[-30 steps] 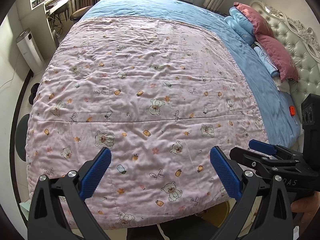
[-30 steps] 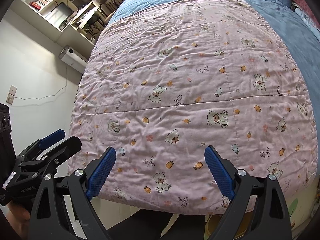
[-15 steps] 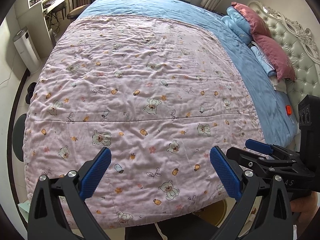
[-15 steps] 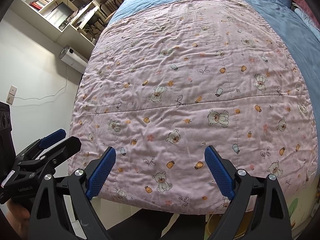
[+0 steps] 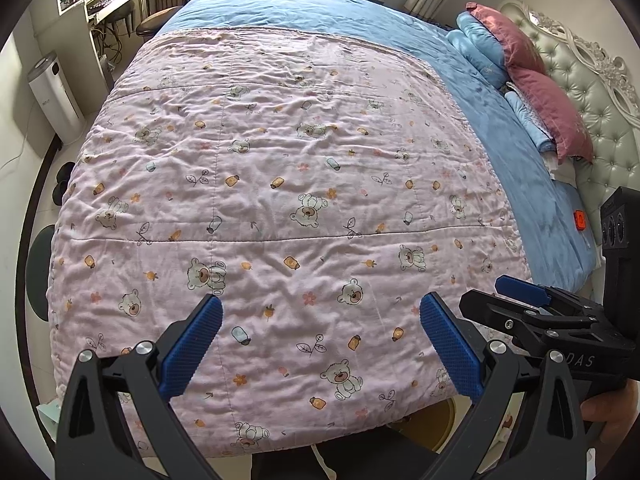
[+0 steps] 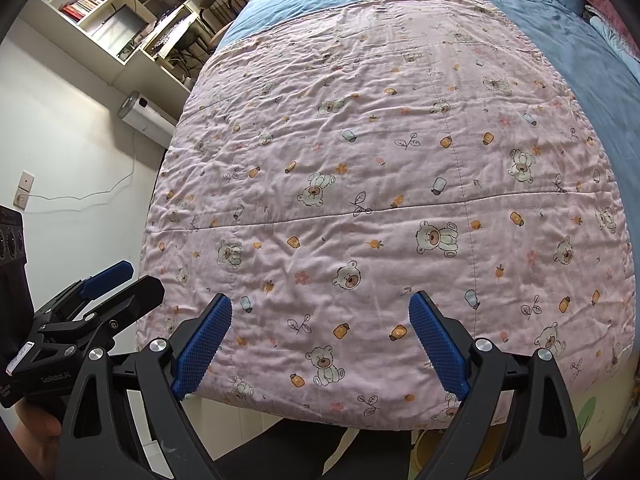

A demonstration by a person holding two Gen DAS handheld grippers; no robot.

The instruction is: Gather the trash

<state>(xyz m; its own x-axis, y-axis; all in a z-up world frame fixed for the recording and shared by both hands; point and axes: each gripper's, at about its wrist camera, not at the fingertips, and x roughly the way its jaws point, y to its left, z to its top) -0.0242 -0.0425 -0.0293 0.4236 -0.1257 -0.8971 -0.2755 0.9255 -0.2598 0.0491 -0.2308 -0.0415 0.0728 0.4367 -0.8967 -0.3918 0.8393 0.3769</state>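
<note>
Closest in, the left gripper hangs over the near edge of the bed with its blue pads spread wide and nothing between them. The right gripper does the same just beside it, jaws apart, nothing caught. Each shows up at the edge of the other's view, a hand wrapped around the handle of the right one.

Below the fingers, past the hanging hem of the quilt, a round yellowish rim peeks out at floor level. It may be a bin or basket, but too little shows to say.

Moving out, the pink quilt with its bear and jar print spreads across the bed, wrinkled, and no wrapper, paper or scrap can be picked out on it in either view. Beyond it lies the blue sheet. On the sheet's right edge, near the headboard, sits a small orange object, flat and squarish; whether it counts as trash cannot be told at this size.

Further still, pillows are stacked against the tufted headboard, and a white appliance, a desk and shelves stand by the far wall.

As for progress: a bed with no litter showing and two free grippers fits a sweep already cleared, and equally a search where the trash lies out of frame.
</note>
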